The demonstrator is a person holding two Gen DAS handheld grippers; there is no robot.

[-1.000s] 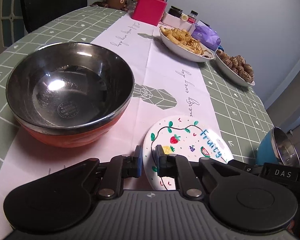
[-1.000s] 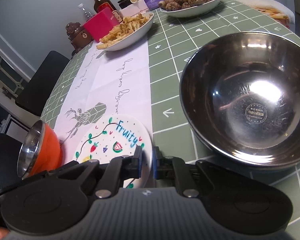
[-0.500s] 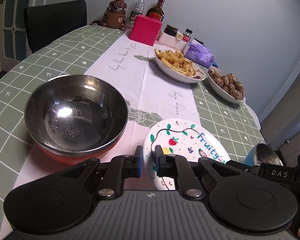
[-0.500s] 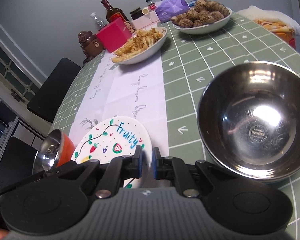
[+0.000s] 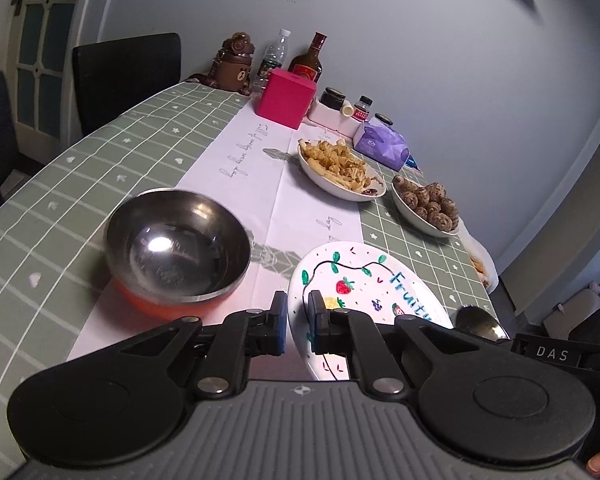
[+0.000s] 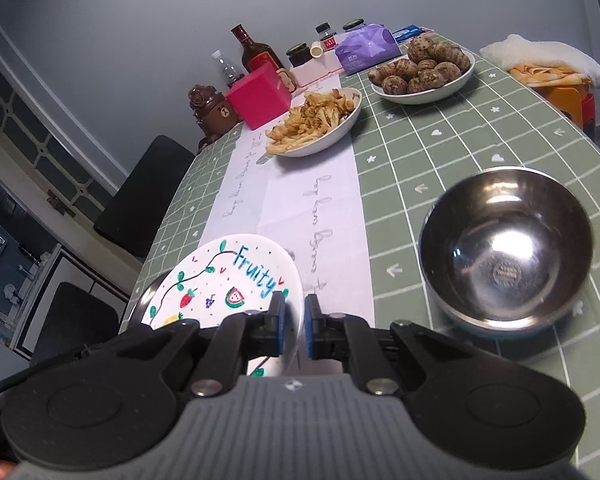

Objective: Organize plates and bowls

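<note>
The Fruity plate (image 5: 364,292) hangs above the table (image 5: 112,168) near its close edge, its rim pinched on opposite sides by the left gripper (image 5: 298,320) and right gripper (image 6: 293,326). Orange-based steel bowl (image 5: 178,248) sits just left, blue-based bowl (image 6: 506,248) right.

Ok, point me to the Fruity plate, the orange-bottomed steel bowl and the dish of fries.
Fruity plate (image 6: 220,280), right wrist view, painted centre.
Orange-bottomed steel bowl (image 5: 178,242), left wrist view, shiny inside.
Dish of fries (image 5: 340,164), left wrist view, on the fries.

The runner's middle lies bare — a clear lane between the orange bowl (image 5: 178,240) and blue bowl (image 6: 506,248); food dishes (image 5: 340,170) and bottles (image 5: 306,62) crowd the table's far end.
</note>
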